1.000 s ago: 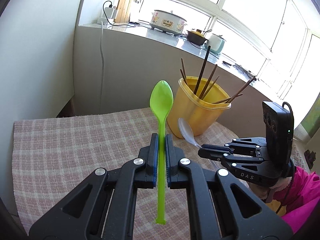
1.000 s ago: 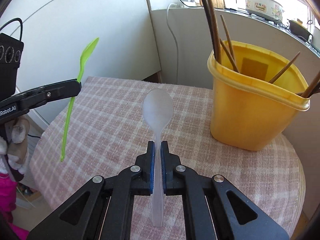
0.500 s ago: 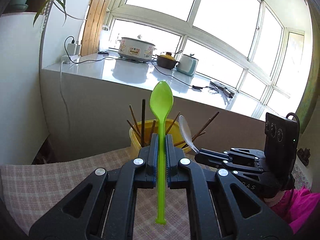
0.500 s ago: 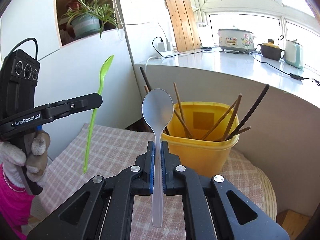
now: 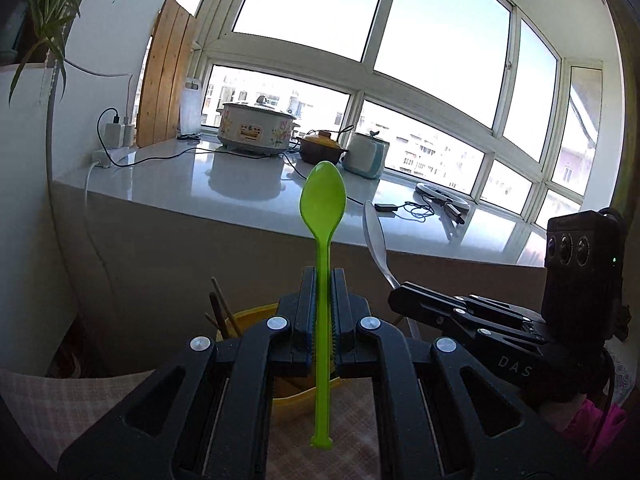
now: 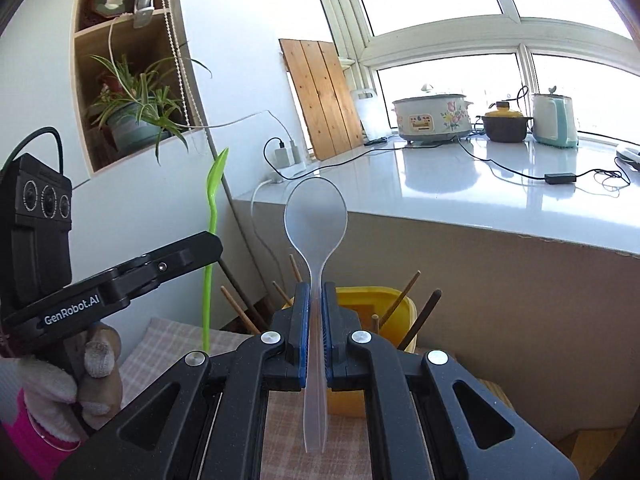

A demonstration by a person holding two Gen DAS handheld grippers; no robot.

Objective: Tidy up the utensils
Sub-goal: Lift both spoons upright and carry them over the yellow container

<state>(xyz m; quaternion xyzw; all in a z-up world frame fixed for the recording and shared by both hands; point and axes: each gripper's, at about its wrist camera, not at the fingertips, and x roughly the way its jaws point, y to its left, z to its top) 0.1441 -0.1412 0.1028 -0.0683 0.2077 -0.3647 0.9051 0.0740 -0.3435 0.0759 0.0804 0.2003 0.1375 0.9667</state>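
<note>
The desk (image 6: 168, 344) with its checked cloth lies below both claws. Just ahead of and beneath them stands the yellow tub (image 6: 376, 300), brown chopsticks (image 6: 404, 292) poking up out of it. The left claw (image 5: 320, 280) is clamped tight on the green spoon (image 5: 322, 216), bowl up, handle hanging down between the fingers. Beside it, to its right, the right claw (image 6: 316, 292) pinches the clear spoon (image 6: 316, 216) the same way, bowl upright above the tub. A gloved hand (image 6: 80, 380) grips the left claw's handle.
</note>
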